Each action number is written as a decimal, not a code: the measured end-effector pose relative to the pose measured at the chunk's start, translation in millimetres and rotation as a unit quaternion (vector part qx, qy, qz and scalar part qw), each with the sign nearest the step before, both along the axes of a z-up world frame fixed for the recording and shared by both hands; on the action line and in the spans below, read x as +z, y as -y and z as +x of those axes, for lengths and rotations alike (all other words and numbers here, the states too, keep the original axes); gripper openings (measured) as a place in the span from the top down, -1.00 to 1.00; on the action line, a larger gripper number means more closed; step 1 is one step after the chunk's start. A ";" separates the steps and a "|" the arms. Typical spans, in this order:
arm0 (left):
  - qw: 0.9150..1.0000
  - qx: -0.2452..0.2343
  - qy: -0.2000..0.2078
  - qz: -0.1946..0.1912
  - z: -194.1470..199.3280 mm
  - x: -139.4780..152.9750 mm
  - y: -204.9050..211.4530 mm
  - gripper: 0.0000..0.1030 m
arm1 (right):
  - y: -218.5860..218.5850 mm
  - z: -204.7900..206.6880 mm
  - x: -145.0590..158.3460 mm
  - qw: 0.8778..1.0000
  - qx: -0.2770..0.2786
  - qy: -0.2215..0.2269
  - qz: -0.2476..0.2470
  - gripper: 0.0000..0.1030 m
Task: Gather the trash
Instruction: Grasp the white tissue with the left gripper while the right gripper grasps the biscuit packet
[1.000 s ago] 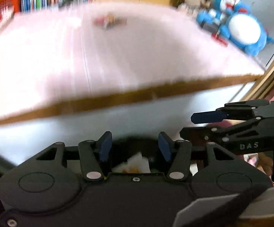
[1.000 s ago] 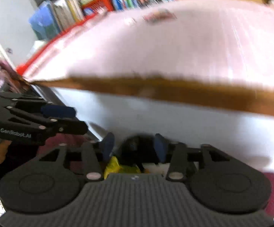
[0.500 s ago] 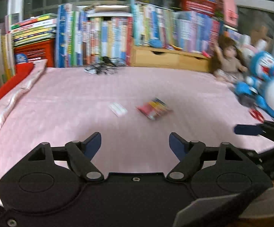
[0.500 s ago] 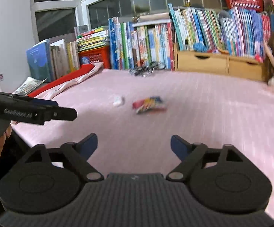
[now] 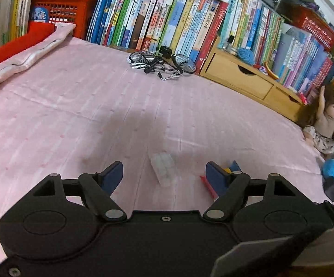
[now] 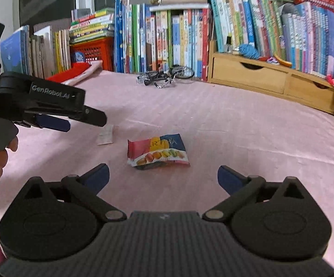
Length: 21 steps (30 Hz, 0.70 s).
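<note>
Pink bedspread: snack packet, empty claws apart.

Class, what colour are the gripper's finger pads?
Dark blue pads, clearest in the right wrist view.

A child's bedroom at home: pink quilted bed cover, rows of colourful picture books, long-haired brown doll.

You face a pink sheet underfoot. At twelve o'clock: packed books. At two o'clock: wooden drawer unit. At eleven o'clock: dark windows, red crate.
</note>
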<state>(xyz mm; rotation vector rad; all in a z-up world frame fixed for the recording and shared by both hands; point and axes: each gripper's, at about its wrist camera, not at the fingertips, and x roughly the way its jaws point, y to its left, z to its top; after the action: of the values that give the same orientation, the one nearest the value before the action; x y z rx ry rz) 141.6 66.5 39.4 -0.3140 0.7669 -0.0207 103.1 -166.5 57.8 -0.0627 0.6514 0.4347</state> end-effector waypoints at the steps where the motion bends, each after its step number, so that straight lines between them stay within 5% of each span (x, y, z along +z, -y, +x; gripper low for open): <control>1: 1.000 0.001 -0.004 0.002 2.3 -2.8 1.2 -0.40 | -3.4 4.9 -2.1 1.000 0.001 -0.004 -0.001 -1.00; 15: 1.000 0.005 -0.025 0.018 33.2 -24.2 11.0 -0.01 | -36.2 56.6 -25.9 0.998 0.026 -0.027 -0.042 -1.00; 21: 0.999 -0.001 -0.023 0.027 34.4 -24.9 15.3 0.36 | -35.2 58.9 -29.8 0.999 0.021 -0.033 -0.022 -0.95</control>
<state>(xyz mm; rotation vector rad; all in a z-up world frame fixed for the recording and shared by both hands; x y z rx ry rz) 176.0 51.2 14.6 -0.2624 0.8127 0.0059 162.0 -131.3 28.0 -0.1048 0.7251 0.4648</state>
